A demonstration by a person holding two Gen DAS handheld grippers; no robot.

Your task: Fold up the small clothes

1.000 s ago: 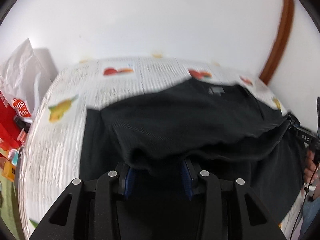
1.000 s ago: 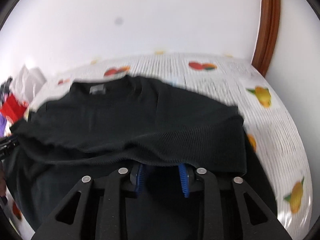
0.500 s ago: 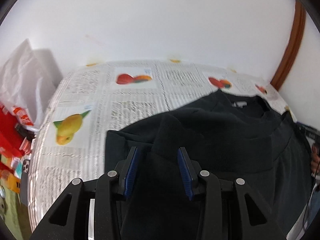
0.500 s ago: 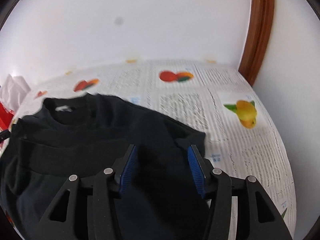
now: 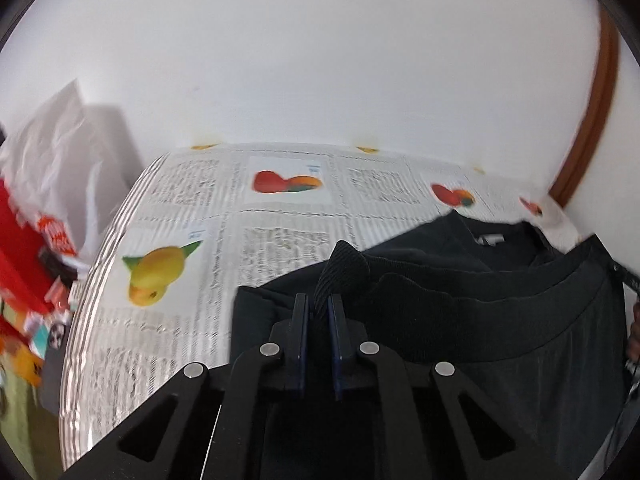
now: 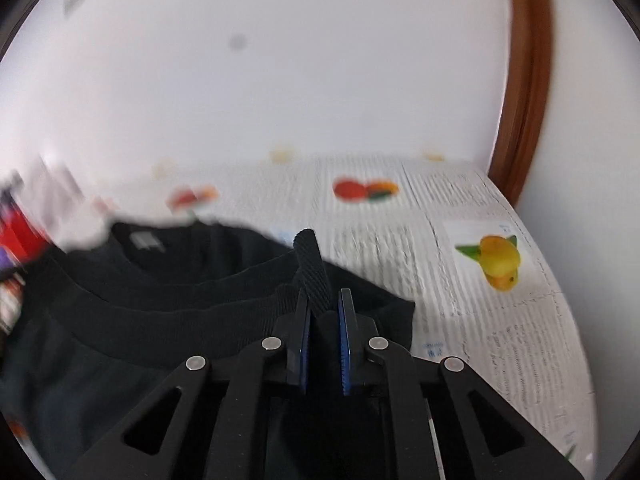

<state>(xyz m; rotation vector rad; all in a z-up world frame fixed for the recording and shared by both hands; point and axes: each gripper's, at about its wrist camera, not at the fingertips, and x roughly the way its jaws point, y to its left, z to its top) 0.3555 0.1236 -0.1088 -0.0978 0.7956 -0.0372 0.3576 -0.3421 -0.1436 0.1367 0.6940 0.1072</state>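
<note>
A black ribbed-hem top lies on a table covered with fruit-print newspaper cloth. Its lower part is folded up toward the collar. My left gripper is shut on the ribbed hem at the top's left corner, and a tab of fabric sticks up between the fingers. In the right wrist view the same top lies to the left, and my right gripper is shut on the hem at the right corner, with a ribbed fold standing up between the pads.
A white plastic bag and red packages sit past the table's left edge. A white wall stands behind the table, with a brown wooden frame at the right. The table's right edge runs close to my right gripper.
Both grippers were open half a second ago and have now shut on the hem corners. A second ago they carried the hem forward over the top.
</note>
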